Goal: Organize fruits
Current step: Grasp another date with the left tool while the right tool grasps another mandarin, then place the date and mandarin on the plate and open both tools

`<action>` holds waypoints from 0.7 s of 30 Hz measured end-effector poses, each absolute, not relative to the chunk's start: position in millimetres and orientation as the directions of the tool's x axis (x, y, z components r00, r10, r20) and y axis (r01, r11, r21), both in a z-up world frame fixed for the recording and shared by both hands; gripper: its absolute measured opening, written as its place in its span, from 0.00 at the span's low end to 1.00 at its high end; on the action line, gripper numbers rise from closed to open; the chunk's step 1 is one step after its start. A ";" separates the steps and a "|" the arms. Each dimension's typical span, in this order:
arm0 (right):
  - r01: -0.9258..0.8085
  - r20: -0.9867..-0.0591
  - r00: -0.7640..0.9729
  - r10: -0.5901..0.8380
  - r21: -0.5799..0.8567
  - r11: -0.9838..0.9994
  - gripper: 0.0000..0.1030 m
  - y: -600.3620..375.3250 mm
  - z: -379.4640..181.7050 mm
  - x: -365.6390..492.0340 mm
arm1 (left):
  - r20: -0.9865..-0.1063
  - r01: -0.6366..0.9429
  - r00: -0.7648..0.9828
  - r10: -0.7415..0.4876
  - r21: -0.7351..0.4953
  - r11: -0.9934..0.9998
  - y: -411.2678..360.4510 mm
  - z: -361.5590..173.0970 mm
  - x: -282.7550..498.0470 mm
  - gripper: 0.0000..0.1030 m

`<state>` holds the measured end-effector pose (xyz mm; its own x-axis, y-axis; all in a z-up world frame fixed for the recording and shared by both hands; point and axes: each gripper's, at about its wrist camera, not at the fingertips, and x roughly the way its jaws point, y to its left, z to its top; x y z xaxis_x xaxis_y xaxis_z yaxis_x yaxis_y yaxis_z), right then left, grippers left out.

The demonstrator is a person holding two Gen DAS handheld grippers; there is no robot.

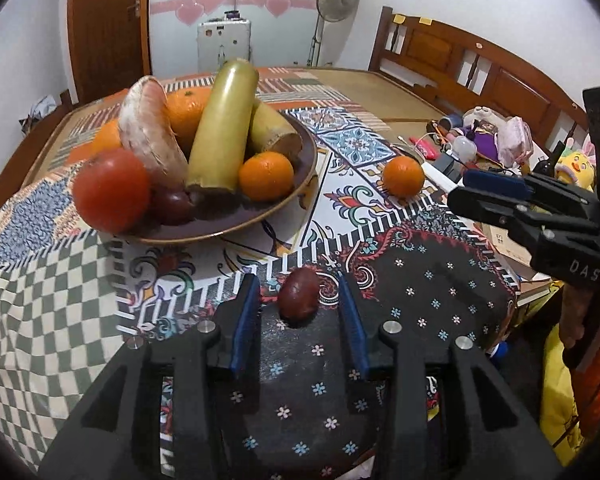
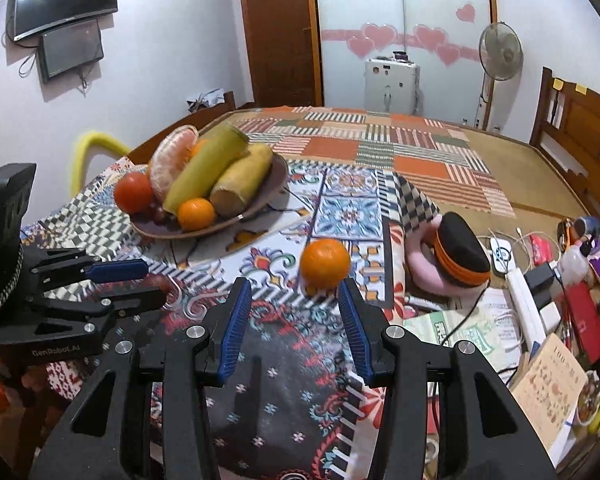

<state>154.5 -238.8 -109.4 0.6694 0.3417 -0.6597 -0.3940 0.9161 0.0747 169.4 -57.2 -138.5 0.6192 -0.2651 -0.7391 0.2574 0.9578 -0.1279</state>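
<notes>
Both tools are released. The left tool (image 1: pixel 300 300) straddles a dark red jujube (image 1: pixel 299 295) on the patterned cloth (image 1: pixel 420 292); the right tool (image 2: pixel 294 300) faces a loose orange (image 2: pixel 325 262), well apart from the fruit plate (image 1: pixel 300 168). An off-centre squeeze could roll either fruit away.

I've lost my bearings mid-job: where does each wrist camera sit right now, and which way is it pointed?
Left wrist: on the left claw, looking forward and down at the small dark red fruit lying on the patterned patchwork cloth in line with its open blue pads; the right claw shows at right.
Right wrist: on the right claw, open, facing the loose orange; the left claw shows at left.
Shared: the brown fruit-filled plate and the loose orange.
</notes>
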 end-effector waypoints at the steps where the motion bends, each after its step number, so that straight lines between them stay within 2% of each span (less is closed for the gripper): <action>1: -0.394 -0.662 0.667 0.342 0.077 0.916 0.41 -239.2 -111.1 155.8 | -0.739 0.255 0.619 -0.266 -0.131 0.958 -57.5 -139.3 170.2 0.39; 3: -0.393 -0.666 0.664 0.341 0.078 0.916 0.41 -240.4 -114.5 158.7 | -0.737 0.254 0.624 -0.261 -0.124 0.959 -59.2 -139.8 170.5 0.37; 7: -0.388 -0.666 0.667 0.335 0.073 0.919 0.41 -240.6 -115.9 169.8 | -0.734 0.261 0.635 -0.239 -0.088 0.961 -61.8 -140.5 170.3 0.26; 11: -0.381 -0.674 0.657 0.337 0.089 0.920 0.41 -242.2 -116.9 185.7 | -0.731 0.277 0.631 -0.259 -0.100 0.956 -59.8 -140.3 169.8 0.19; 19: -0.370 -0.721 0.617 0.314 0.087 0.925 0.41 -239.1 -129.3 206.6 | -0.706 0.265 0.660 -0.255 -0.098 0.959 -41.5 -127.8 166.5 0.18; 21: -0.370 -0.720 0.616 0.318 0.092 0.924 0.38 -239.2 -131.0 206.6 | -0.700 0.252 0.671 -0.246 -0.097 0.963 -34.8 -124.8 165.7 0.18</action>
<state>206.6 -239.2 -131.0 0.6165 0.3182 -0.7202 -0.3700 0.9245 0.0917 165.7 -34.8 -124.8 0.6709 -0.2459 -0.6996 0.2521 0.9629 -0.0967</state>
